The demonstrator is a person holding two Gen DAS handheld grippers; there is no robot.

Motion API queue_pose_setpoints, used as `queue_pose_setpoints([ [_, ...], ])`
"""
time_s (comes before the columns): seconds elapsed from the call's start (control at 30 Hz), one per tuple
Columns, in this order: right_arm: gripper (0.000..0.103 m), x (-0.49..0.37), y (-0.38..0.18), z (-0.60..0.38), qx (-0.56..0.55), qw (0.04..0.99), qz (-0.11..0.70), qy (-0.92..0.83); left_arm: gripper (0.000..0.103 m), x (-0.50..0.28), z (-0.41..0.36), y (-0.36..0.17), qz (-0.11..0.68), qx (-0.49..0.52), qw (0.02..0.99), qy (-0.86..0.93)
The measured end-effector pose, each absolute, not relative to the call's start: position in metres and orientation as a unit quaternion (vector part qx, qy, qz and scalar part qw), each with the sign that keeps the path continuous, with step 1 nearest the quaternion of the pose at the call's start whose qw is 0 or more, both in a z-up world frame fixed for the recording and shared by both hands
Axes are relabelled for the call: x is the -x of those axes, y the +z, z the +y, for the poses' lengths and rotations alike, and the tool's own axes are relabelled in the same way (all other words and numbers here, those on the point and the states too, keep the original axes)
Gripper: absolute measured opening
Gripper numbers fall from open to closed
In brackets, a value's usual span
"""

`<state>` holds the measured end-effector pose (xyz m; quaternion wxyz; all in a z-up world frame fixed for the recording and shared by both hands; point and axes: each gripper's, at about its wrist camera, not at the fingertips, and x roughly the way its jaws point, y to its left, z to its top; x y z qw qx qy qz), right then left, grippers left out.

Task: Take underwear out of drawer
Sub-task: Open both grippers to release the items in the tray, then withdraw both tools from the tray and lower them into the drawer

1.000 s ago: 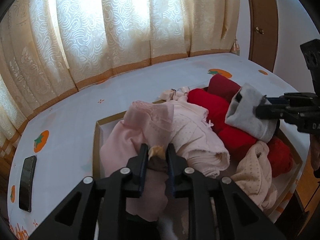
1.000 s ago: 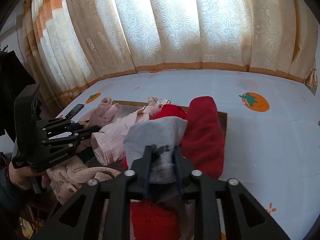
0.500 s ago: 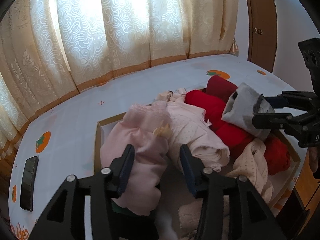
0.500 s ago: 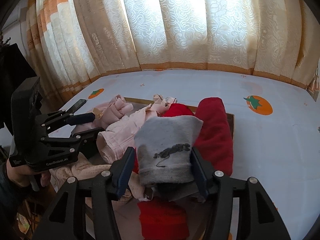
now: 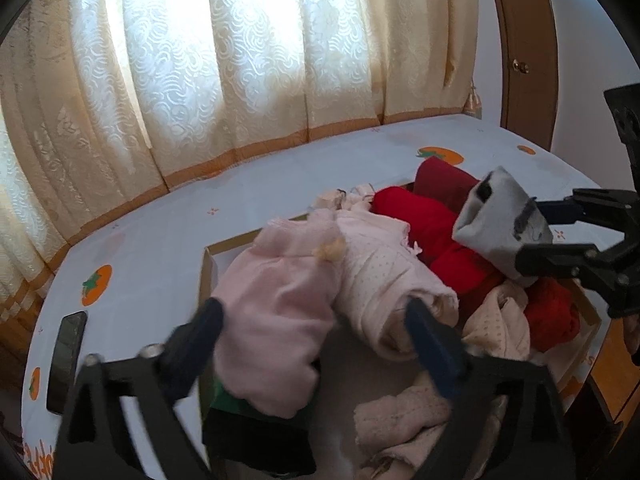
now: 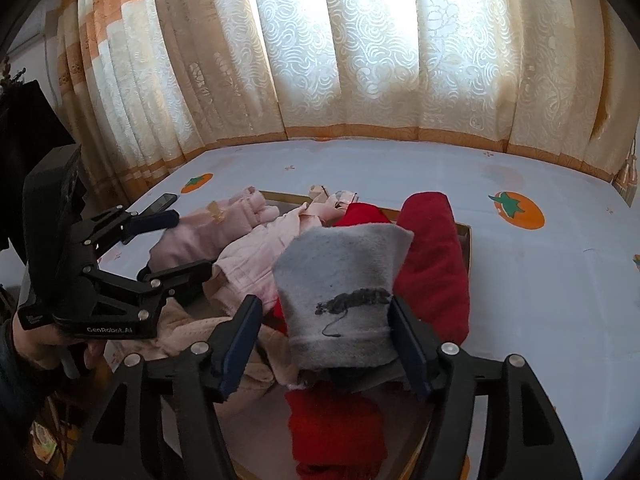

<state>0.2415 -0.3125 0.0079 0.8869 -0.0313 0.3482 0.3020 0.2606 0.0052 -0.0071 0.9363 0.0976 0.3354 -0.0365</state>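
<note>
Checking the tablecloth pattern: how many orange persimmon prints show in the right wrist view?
3. One orange persimmon print at far left near the dark phone, one at right, and a partial one at the right edge. The clothes may hide more.

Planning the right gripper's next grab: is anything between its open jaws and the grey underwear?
Nothing visible is. The grey underwear stands directly between the open jaws of the right gripper, atop the red garments in the drawer. The left gripper is off to the side, at the pink clothes.
</note>
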Motion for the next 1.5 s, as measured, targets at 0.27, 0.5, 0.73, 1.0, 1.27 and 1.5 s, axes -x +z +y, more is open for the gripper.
queue_pose_setpoints([
  [0.27, 0.073, -0.228, 0.011, -0.313, 0.042, 0.888, 0.342, 0.304, 0.101, -0.251, 0.004, -0.001, 0.328, -0.097, 0.939, -0.033],
  [0.5, 0.073, -0.209, 0.012, -0.318, 0.049, 0.885, 0.34, 0.315, 0.102, -0.236, 0.005, 0.007, 0.314, -0.086, 0.945, -0.035],
  [0.73, 0.074, -0.181, 0.008, -0.317, 0.07, 0.875, 0.34, 0.338, 0.102, -0.217, 0.003, 0.008, 0.3, -0.073, 0.95, -0.042],
  [1.0, 0.074, -0.155, 0.003, -0.32, 0.074, 0.87, 0.336, 0.353, 0.102, -0.185, 0.004, 0.01, 0.28, -0.048, 0.957, -0.056],
  [1.27, 0.074, -0.119, -0.018, -0.328, 0.098, 0.854, 0.357, 0.366, 0.102, -0.137, -0.001, 0.007, 0.257, -0.054, 0.963, -0.066],
  [1.5, 0.074, -0.082, -0.043, -0.335, 0.11, 0.836, 0.383, 0.377, 0.103, -0.103, -0.006, -0.003, 0.257, -0.051, 0.962, -0.076],
])
